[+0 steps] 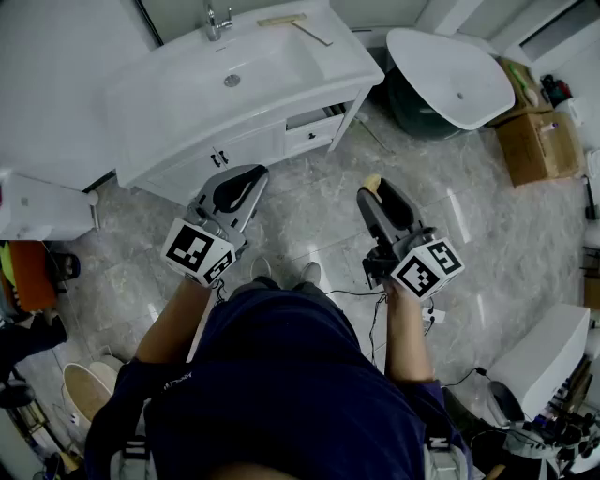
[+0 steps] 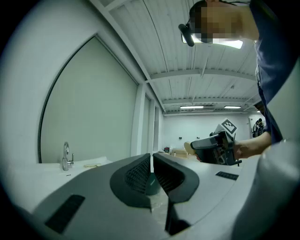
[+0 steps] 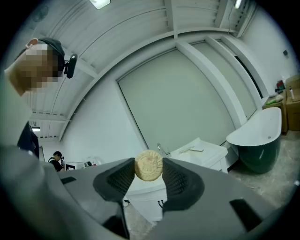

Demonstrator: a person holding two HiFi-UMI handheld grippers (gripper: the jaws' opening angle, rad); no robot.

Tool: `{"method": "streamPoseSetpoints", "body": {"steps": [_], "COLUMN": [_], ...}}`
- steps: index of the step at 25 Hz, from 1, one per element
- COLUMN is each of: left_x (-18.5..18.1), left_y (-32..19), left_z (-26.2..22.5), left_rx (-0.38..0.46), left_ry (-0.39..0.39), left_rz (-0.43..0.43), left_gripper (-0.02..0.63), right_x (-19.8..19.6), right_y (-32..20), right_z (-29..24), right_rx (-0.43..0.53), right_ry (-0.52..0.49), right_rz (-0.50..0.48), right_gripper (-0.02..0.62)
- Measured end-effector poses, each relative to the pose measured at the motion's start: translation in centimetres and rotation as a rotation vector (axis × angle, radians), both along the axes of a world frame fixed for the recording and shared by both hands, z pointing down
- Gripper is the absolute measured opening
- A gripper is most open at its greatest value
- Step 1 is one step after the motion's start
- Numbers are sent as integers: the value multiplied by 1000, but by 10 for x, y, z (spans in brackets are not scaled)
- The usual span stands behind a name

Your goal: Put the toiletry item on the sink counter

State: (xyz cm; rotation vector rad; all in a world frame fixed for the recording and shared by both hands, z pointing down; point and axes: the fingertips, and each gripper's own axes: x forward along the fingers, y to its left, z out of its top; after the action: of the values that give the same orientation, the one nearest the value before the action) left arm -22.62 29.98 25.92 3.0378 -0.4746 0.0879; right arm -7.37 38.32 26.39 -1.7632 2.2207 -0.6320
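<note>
The person stands on a grey marbled floor (image 1: 487, 234), facing a white sink counter (image 1: 323, 58), with a gripper held level in each hand. The right gripper (image 1: 372, 190) has its jaws spread fairly wide and clamped on a round, pale-yellow bar of soap (image 3: 149, 165), one pad pressing each side of it (a stamped mark shows on its face, too small to read). The soap is held in the air over the floor, well apart from the counter, which shows behind it in the right gripper view. The left gripper (image 2: 151, 161) has its jaws drawn together to a thin slit with nothing between them. On the counter, a chrome faucet (image 1: 216, 19) stands behind the basin (image 1: 230, 80), and a long wooden item (image 1: 298, 24) lies near the back right corner. A white freestanding bathtub (image 1: 450, 80) sits to the right of the counter, with a cardboard box (image 1: 534, 145) beyond it.
</note>
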Motion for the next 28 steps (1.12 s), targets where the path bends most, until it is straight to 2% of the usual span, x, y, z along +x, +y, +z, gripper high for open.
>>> {"method": "streamPoseSetpoints", "body": {"steps": [14, 28], "left_x": [13, 49], "left_y": [8, 24], "left_z": [7, 4], "left_rx": [-10, 7], "left_ry": [-8, -11], "left_rz": [-10, -48], "left_gripper": [38, 38], "right_x": [14, 53], "right_y": [6, 17], "right_z": [8, 8], "right_rx": [-6, 9], "right_ry": [-1, -12], "right_rz": [6, -29], "right_gripper": [190, 190]}}
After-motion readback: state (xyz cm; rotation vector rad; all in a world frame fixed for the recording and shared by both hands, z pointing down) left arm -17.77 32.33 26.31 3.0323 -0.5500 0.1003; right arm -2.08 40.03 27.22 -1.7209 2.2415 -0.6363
